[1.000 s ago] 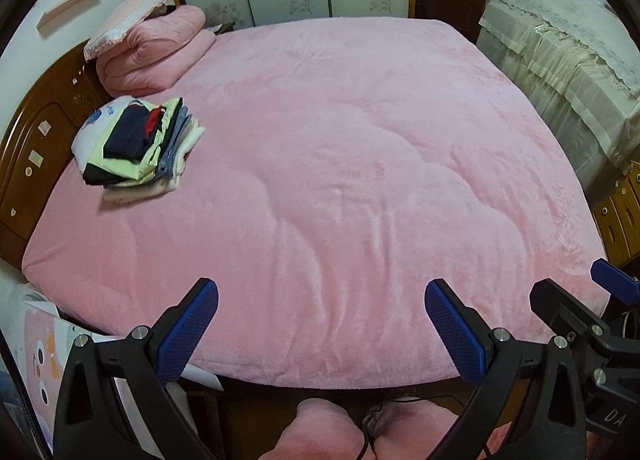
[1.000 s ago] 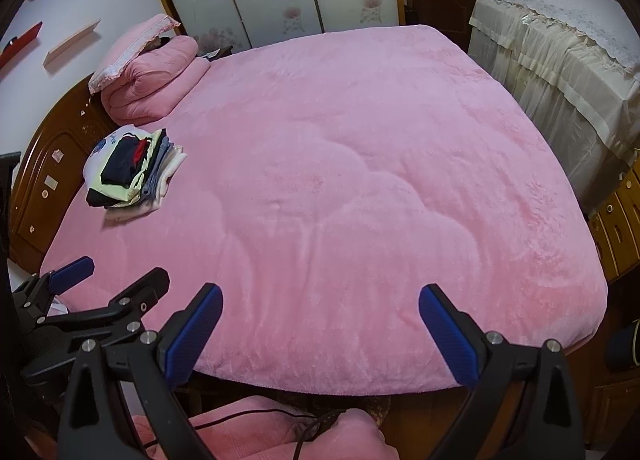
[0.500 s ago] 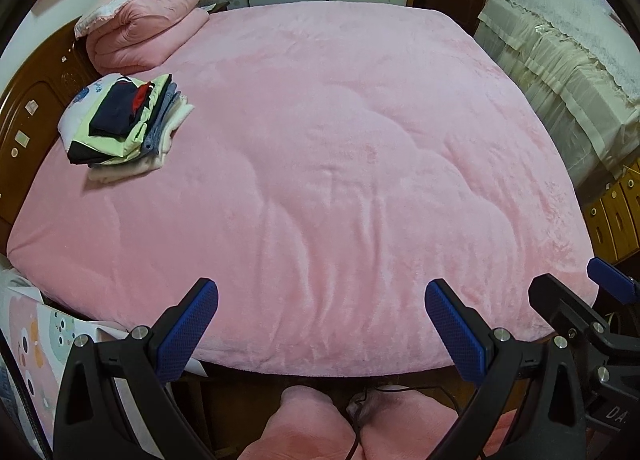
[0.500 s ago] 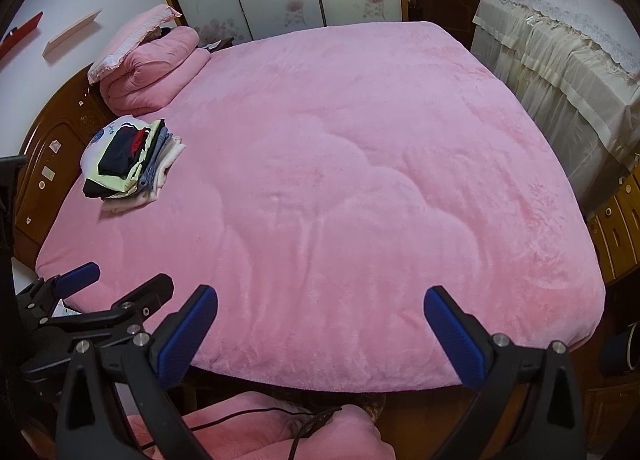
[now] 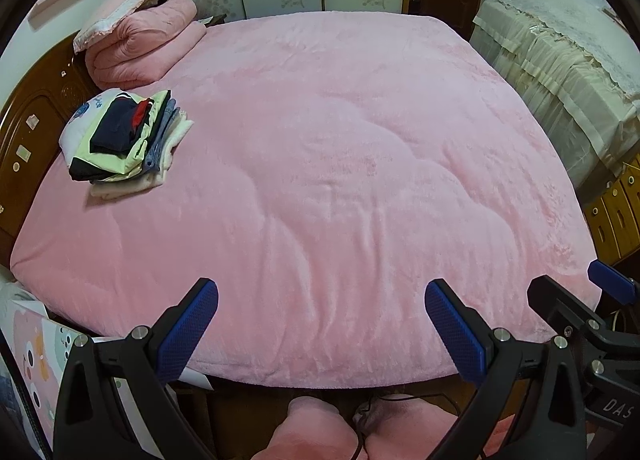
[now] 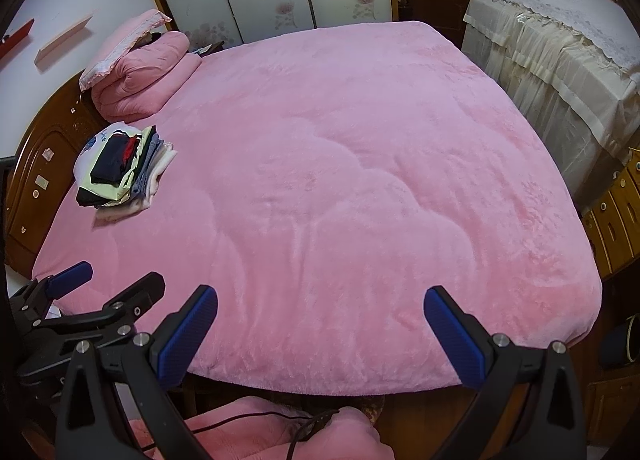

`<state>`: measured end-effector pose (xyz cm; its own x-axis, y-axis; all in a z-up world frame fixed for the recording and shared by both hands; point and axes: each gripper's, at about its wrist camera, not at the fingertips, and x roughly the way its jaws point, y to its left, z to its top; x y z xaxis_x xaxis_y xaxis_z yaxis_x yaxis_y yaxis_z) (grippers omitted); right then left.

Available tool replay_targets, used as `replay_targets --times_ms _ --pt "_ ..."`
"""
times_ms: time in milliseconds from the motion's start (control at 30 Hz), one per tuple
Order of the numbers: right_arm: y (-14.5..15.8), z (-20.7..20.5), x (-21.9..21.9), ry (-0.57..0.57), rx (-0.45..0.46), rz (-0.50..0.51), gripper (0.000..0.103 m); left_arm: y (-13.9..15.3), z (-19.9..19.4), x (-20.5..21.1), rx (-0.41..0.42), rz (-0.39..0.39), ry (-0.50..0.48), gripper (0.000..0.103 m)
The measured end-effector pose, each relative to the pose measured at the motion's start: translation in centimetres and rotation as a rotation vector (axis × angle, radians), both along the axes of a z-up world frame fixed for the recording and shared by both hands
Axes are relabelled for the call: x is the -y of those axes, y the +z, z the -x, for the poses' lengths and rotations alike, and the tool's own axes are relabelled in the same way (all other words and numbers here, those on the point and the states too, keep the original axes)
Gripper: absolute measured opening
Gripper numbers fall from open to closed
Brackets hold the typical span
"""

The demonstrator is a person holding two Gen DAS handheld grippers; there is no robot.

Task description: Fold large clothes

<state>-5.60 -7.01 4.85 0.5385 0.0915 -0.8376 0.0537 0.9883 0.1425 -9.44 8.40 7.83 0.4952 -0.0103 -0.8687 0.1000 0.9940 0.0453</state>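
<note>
A stack of folded clothes point(image 5: 124, 140) lies on the left side of the pink bed point(image 5: 340, 164), near the headboard; it also shows in the right wrist view point(image 6: 120, 172). My left gripper point(image 5: 320, 324) is open and empty, held above the bed's near edge. My right gripper point(image 6: 320, 324) is open and empty too, beside it on the right. The right gripper shows at the right edge of the left wrist view point(image 5: 576, 304). The left gripper shows at the lower left of the right wrist view point(image 6: 108, 292). No loose garment lies on the bed.
A rolled pink quilt and pillow point(image 5: 140, 40) sit at the far left by the wooden headboard point(image 5: 28, 132). A cloth-covered cabinet point(image 5: 560, 72) stands right of the bed. Wooden drawers point(image 5: 616, 216) are at the right. Pink-clad knees point(image 5: 320, 432) and a cable show below.
Both cameras have tilted slightly, then back; the bed and clothes stack shifted a little in view. Both grippers stayed open and empty.
</note>
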Motion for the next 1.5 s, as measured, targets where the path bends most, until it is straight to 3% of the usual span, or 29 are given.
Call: replay_targets --times_ms 367,833,1500 --pt "-0.1 -0.8 0.4 0.009 -0.012 -0.006 0.103 0.4 0.1 -0.1 0.008 -0.005 0.016 0.102" --pt "0.7 -1.0 0.5 0.014 0.034 0.016 0.103 2.5 0.5 0.9 0.086 -0.037 0.040 0.102" --pt "0.4 -0.2 2.3 0.021 -0.008 0.007 0.103 2.1 1.6 2.3 0.039 -0.052 0.053 0.102"
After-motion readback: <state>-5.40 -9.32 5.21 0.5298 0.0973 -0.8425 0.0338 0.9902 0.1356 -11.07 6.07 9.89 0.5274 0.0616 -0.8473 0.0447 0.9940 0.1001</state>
